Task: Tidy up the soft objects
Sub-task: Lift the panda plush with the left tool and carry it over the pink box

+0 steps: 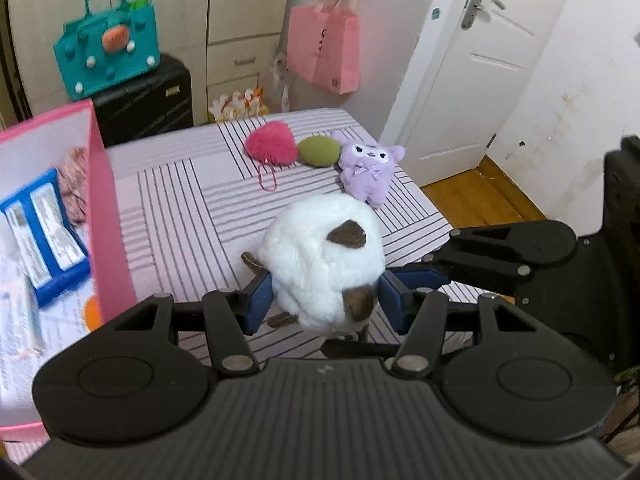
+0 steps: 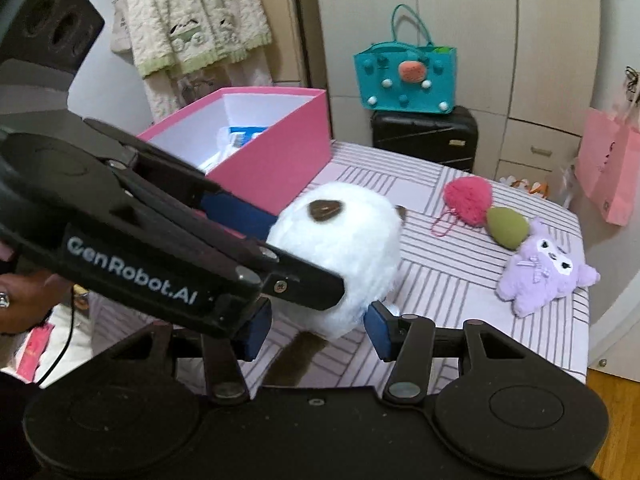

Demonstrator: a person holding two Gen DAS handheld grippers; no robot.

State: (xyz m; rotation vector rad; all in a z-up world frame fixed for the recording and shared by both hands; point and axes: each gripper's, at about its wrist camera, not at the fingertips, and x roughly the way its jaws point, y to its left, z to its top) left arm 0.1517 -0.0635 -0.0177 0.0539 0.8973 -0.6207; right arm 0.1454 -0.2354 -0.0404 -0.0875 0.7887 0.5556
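Striped pink bedding covers the bed (image 1: 172,200), and behind it stand pale wardrobes, a black suitcase (image 1: 148,96) with a teal bag (image 1: 106,48) on top, and a white door (image 1: 480,60). A pink paper bag (image 1: 324,48) hangs on the wall.

Both grippers hold one white plush (image 1: 320,256) with brown patches, lifted above the bed. The left gripper (image 1: 324,300) presses its blue pads into the plush on two sides. The right gripper (image 2: 316,330) also has the plush between its pads; the right pad touches the fur, while the left gripper hides the left pad partly.

A pink box (image 2: 272,152) stands open on the bed just beside the plush, with blue packs inside. Further away lie a pink pompom (image 1: 268,144), a green pouf (image 1: 318,151) and a purple doll (image 1: 366,168), touching in one row.
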